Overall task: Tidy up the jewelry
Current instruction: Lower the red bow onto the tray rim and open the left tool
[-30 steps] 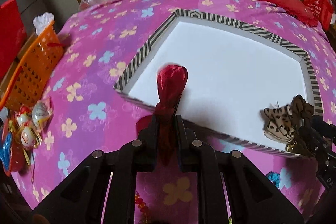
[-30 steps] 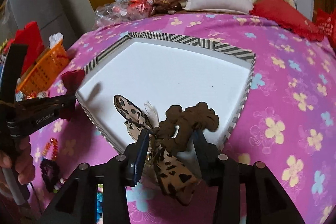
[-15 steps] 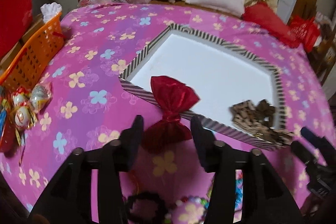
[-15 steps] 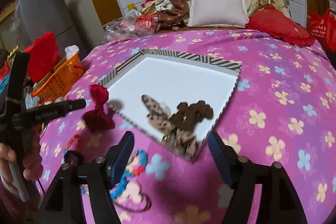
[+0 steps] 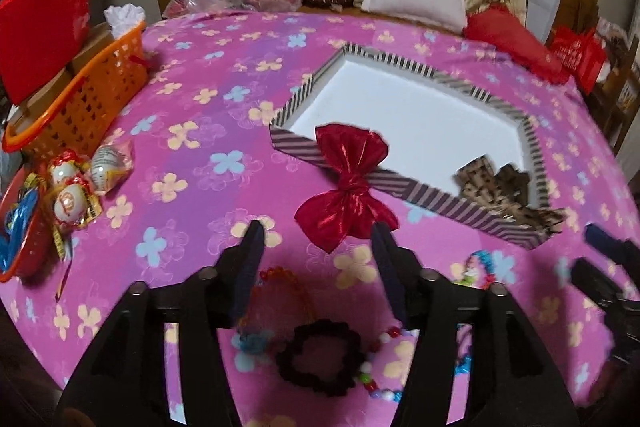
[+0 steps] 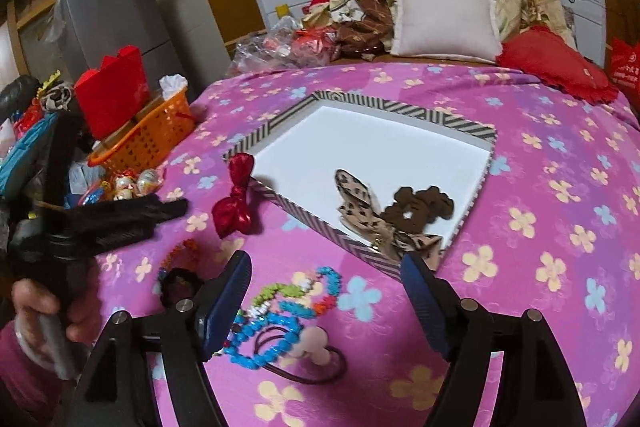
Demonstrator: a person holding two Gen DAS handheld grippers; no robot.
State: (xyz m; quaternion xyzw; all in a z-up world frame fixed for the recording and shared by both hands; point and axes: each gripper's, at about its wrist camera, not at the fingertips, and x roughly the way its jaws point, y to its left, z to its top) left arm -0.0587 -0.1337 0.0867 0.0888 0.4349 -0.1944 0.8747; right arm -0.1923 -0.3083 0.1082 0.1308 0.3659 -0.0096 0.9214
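Our left tool [image 5: 316,239] is opening with nothing gripped; the shiny red fabric bow [image 5: 346,187] straddles the striped-rimmed white tray [image 5: 440,191]'s near edge, only half inside. Our right tool [image 6: 326,279] stands wide and empty, its leopard-print bow [image 6: 360,207] inside the tray's near corner.

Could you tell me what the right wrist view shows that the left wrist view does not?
Only the right wrist view shows the person's hand holding the left hand-held gripper, whose jaws are opening with nothing between them, plus the grey fridge. Only the left wrist view shows the dark scrunchie clearly. Both show the striped tray, the red bow draped over its near rim, the leopard bow inside, and the orange basket.
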